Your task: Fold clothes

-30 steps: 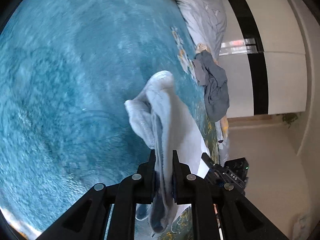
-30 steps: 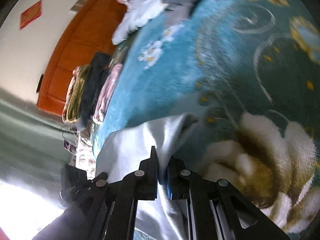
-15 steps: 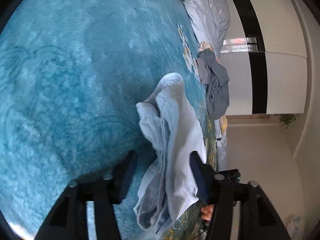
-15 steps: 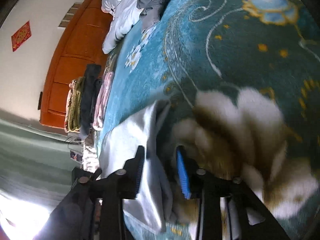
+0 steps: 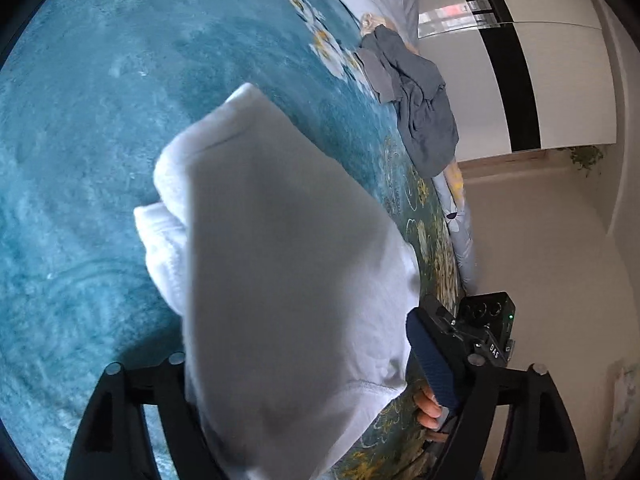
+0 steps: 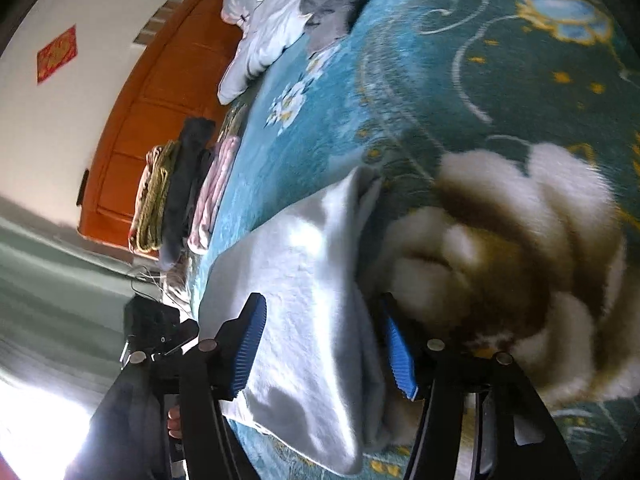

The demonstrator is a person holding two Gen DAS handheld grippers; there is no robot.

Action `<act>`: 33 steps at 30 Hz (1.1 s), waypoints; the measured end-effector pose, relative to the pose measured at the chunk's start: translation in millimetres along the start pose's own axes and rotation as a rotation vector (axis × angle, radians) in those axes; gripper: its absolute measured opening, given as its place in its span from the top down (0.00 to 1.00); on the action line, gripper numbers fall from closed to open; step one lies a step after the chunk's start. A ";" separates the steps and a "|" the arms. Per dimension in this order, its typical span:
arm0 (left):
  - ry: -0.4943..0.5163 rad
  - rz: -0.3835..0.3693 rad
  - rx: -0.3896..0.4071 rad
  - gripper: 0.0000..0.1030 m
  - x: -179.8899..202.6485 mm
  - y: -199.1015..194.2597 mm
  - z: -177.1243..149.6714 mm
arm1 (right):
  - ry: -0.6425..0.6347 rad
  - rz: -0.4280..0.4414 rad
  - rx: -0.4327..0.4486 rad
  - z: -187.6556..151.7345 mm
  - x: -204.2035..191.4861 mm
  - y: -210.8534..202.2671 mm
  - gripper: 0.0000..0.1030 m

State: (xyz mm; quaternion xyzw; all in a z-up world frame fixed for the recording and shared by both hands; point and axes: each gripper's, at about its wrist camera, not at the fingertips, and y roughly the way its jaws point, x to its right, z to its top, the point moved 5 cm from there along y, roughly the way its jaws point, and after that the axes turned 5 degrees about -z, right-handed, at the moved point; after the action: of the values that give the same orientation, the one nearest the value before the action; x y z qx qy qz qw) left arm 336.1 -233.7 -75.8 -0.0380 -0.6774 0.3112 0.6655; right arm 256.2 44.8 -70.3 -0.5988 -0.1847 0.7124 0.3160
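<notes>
Now the right gripper [image 6: 324, 344] stands wide, blue pads spread and touching nothing firmly, and the pale grey garment [image 6: 316, 296] lies right between its fingers, flat on the teal floral blanket [image 6: 400, 92]. From that gripper the cloth runs straight ahead, long axis roughly in line with the fingers, tapering to a folded corner up by the big cream flower [image 6: 516, 236] in the blanket's pattern. Over on the other side, the left gripper [image 5: 320, 392] is also spread wide, one black finger [image 5: 132, 400] to each side, and the same garment [image 5: 280, 248] fills the gap and reaches away in front, its thicker rolled edge on the left toward the open teal pile. Neither tool is clamping; the cloth looks laid down and resting on its own weight. Both are about equally near, each at one end of the near edge, so I'd judge the next fold turns on that forward-running axis: either gripper could close on the hem just beneath it. Beyond the garment, a crumpled dark grey piece [image 5: 416, 108] waits at the blanket's far edge, and folded clothes [image 6: 180, 200] stand stacked by the orange wooden headboard [image 6: 160, 92].
</notes>
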 end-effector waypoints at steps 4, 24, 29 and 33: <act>-0.043 -0.069 -0.005 0.16 -8.9 -6.6 0.8 | -0.012 0.016 -0.016 -3.5 -7.4 8.4 0.43; -0.061 0.121 -0.015 0.65 -16.0 -10.4 1.0 | 0.104 0.029 -0.033 -6.9 -2.9 14.4 0.82; -0.080 0.084 0.004 0.85 -14.1 -11.4 -1.5 | 0.097 -0.007 -0.032 -4.4 -15.1 13.9 0.88; 0.003 0.085 0.009 0.86 7.1 -23.9 3.0 | 0.070 -0.003 -0.025 4.5 -38.6 6.7 0.90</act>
State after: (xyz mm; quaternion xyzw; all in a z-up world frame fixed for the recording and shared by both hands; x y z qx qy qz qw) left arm 341.2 -250.7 -58.1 -0.0642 -0.6728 0.3421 0.6529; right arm 253.4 14.5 -45.2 -0.6271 -0.1833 0.6880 0.3159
